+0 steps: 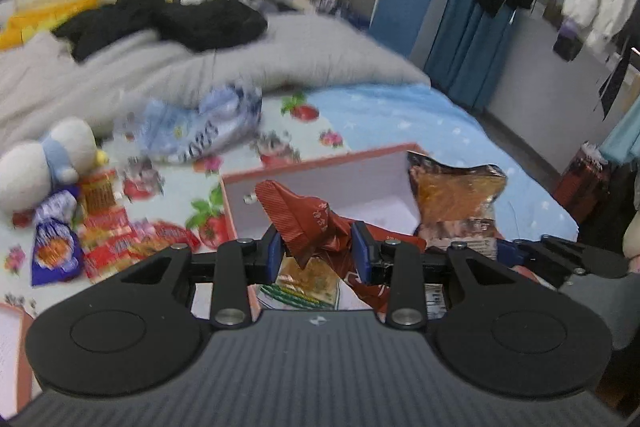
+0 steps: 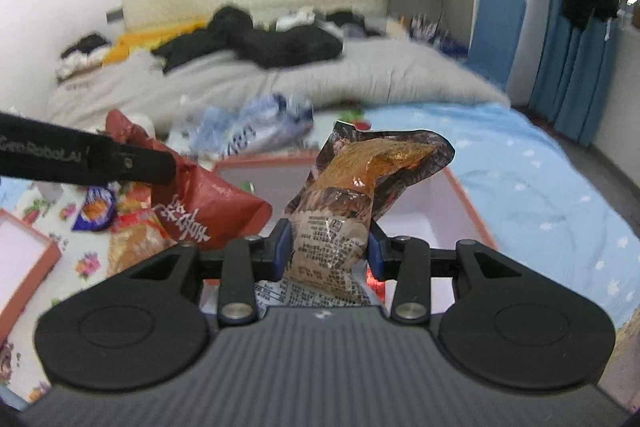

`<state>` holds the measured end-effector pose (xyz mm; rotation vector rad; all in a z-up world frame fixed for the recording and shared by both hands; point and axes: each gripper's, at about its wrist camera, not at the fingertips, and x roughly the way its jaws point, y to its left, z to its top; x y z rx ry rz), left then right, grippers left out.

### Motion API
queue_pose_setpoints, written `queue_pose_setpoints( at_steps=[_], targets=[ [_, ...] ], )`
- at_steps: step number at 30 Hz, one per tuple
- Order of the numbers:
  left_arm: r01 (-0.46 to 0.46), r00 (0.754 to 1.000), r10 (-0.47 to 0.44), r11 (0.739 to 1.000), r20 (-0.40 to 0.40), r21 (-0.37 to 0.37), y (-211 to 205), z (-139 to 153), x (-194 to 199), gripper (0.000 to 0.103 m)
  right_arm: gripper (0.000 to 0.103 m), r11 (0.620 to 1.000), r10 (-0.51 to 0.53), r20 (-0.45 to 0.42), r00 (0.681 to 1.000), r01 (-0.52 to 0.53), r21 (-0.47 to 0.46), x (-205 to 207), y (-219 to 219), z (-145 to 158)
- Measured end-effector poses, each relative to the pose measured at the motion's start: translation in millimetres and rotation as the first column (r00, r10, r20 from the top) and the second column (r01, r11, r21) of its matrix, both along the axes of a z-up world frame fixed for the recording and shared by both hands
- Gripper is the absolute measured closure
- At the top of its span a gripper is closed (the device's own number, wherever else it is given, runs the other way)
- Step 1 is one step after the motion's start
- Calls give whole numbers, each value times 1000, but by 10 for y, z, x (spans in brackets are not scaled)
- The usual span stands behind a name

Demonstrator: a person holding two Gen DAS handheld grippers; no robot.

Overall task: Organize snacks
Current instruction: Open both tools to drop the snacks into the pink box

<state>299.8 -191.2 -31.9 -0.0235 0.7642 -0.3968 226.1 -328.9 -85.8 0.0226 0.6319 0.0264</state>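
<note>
My left gripper (image 1: 319, 253) is shut on a dark red snack packet (image 1: 304, 219) and holds it over the near edge of an orange-rimmed white box (image 1: 312, 165) on the bed. My right gripper (image 2: 329, 247) is shut on a brown and orange snack bag (image 2: 352, 195), upright above the same box (image 2: 456, 183). That bag also shows in the left wrist view (image 1: 456, 195), at the box's right side. The red packet (image 2: 200, 203) and the left gripper's arm (image 2: 80, 159) show at the left of the right wrist view.
A pile of red and purple snack packets (image 1: 80, 243) lies left of the box beside a white plush toy (image 1: 44, 159). A blue-white plastic bag (image 1: 200, 127) lies behind. A second orange-rimmed box (image 2: 24, 259) sits at far left. A grey duvet (image 1: 200, 67) covers the bed's far half.
</note>
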Motion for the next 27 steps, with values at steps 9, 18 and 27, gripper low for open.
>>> queue_pose_setpoints(
  at_steps=[9,18,27],
  targets=[
    [-14,966,8,1000,-257,-20,32,-436,625,62,62,998,38,-176,984,-46,-40,321,-134,-291],
    [-2,965,0,1000,-264,-7,70,-447,628,62,29,1000,7,-198,980,-10,-17,355,-218,-356],
    [7,983,-14,999,-182,-40,247,-339,380,62,29,1000,-13,-121,993,16,22,129,-189,-264]
  ],
)
